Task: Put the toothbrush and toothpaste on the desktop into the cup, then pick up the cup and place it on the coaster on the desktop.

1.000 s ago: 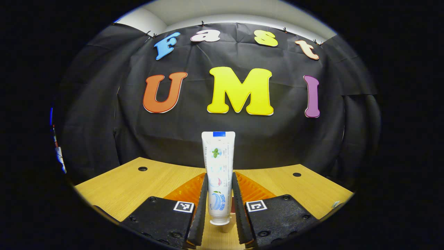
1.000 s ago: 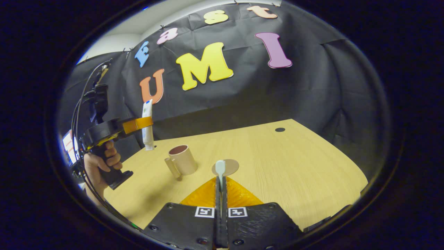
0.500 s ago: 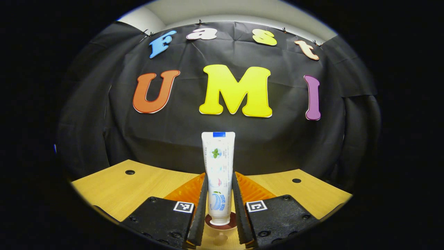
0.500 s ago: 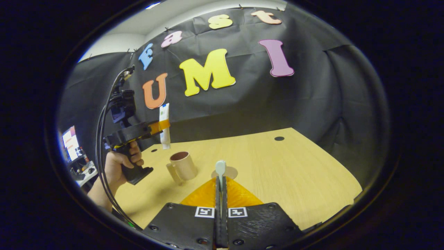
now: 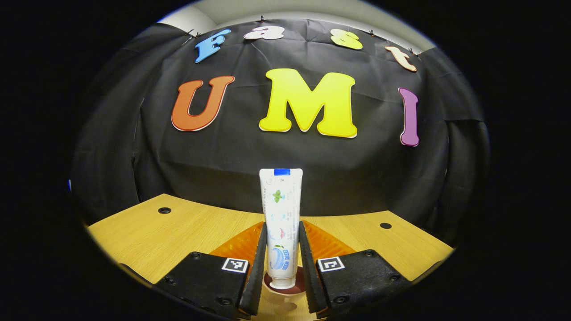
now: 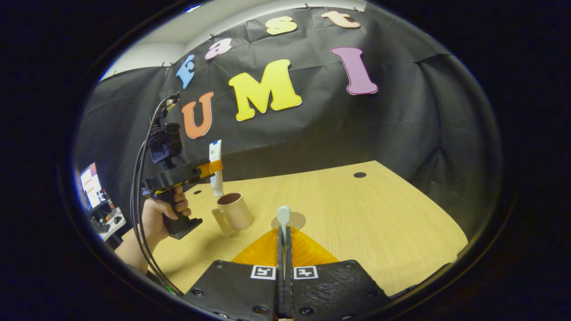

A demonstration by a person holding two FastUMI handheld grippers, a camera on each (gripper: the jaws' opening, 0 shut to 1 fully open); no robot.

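My left gripper (image 5: 283,249) is shut on a white toothpaste tube (image 5: 281,209), held upright with its cap end down. Just below the cap shows the dark inside of the cup (image 5: 299,285). In the right gripper view the same tube (image 6: 216,167) hangs right above the tan cup (image 6: 235,211), held by the left gripper (image 6: 209,168) in a person's hand (image 6: 160,214). My right gripper (image 6: 283,232) is shut on a pale toothbrush (image 6: 283,216), its head pointing forward. Behind that head lies the round coaster (image 6: 296,219) on the wooden desktop (image 6: 357,214).
The desktop (image 5: 147,232) has round cable holes at its back left (image 5: 164,210) and back right (image 5: 385,225). The black cloth wall closes the back. At far left in the right gripper view, a screen (image 6: 91,185) stands beyond the desk edge.
The left gripper has carried the toothpaste tube rightward and down until it hangs just over the cup's mouth. The right gripper with the toothbrush has barely moved.
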